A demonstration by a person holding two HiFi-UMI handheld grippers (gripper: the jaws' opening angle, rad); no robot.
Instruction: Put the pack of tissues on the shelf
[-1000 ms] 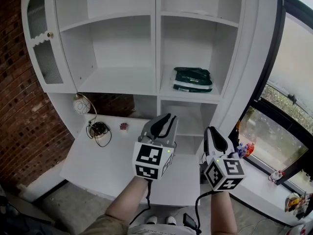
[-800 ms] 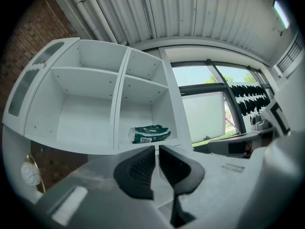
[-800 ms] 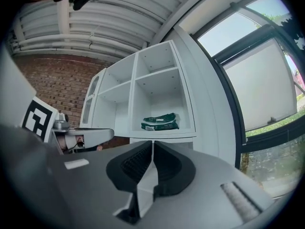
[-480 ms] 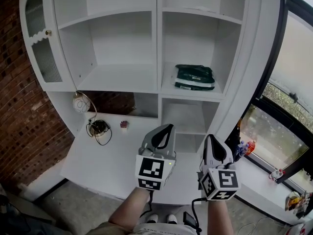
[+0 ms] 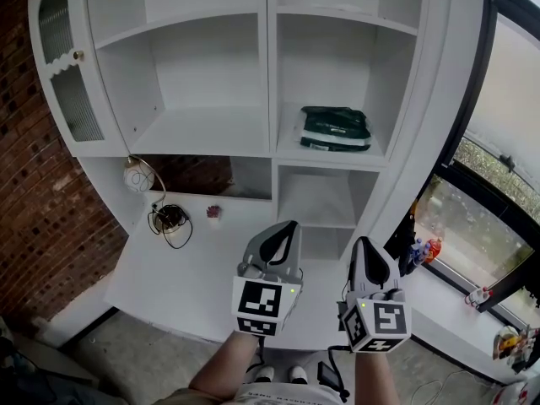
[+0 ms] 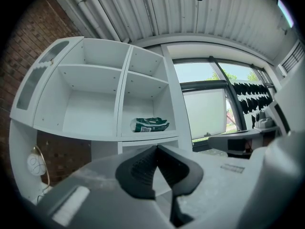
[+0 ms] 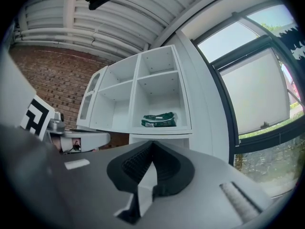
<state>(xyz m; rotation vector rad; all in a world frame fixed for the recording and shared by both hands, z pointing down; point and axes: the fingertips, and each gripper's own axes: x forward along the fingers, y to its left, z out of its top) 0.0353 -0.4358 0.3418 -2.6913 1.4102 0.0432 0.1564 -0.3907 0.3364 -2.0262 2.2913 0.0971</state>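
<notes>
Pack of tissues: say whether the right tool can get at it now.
Probably yes: the pack of tissues lies in an open shelf compartment with nothing before it. The right tool, shut and empty, must open first.

- The person is holding two grippers low in the head view, side by side and a little apart.
- The left hand-held gripper is pointing forward and tilting slightly to the right. Its two dark jaws are meeting at the tips, with nothing between them.
- The right hand-held gripper is pointing forward. Its jaws are also pressing together at the tips, with nothing between them.
- The left marker cube and the right marker cube are sitting at the rear of the grippers, facing up toward the head camera and hiding the hands.
- The bare left forearm and right forearm are reaching up from the bottom edge.
</notes>
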